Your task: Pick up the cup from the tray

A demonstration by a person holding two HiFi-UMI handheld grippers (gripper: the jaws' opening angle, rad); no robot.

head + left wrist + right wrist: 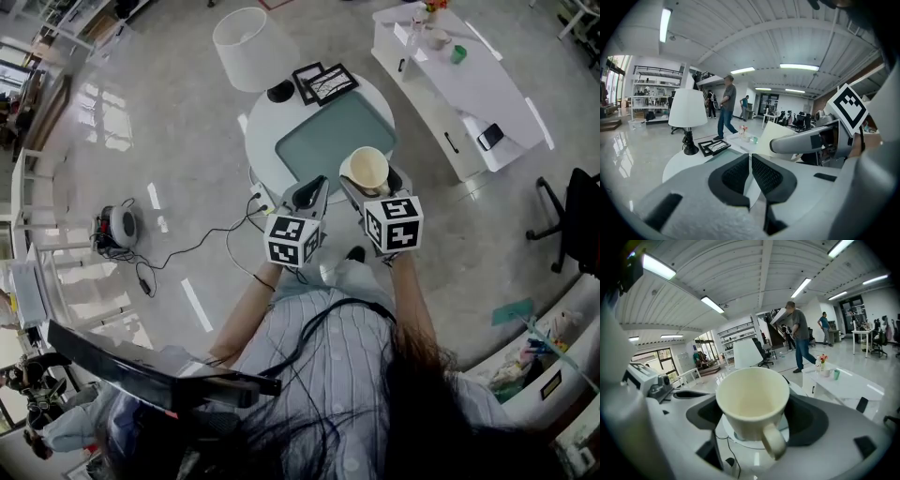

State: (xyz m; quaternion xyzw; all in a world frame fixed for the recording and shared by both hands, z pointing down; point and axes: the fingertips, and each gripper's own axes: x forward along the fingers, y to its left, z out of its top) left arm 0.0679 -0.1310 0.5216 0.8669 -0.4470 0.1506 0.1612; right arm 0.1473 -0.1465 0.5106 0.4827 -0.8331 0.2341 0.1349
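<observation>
A cream cup (366, 171) with a handle is held up above the round white table (267, 141), gripped between the jaws of my right gripper (372, 185). In the right gripper view the cup (751, 401) fills the middle, mouth towards the camera and handle pointing down, with the right gripper (754, 416) shut on its sides. The grey-green tray (330, 139) lies on the table below with nothing on it. My left gripper (312, 190) hovers just left of the cup; its pads (736, 176) are pressed together and hold nothing.
A white lamp (246, 47) and black picture frames (323, 82) stand at the table's far side. A long white bench (469, 89) with small items is at the right. A cable (187, 248) trails over the floor. A person (800, 336) walks in the background.
</observation>
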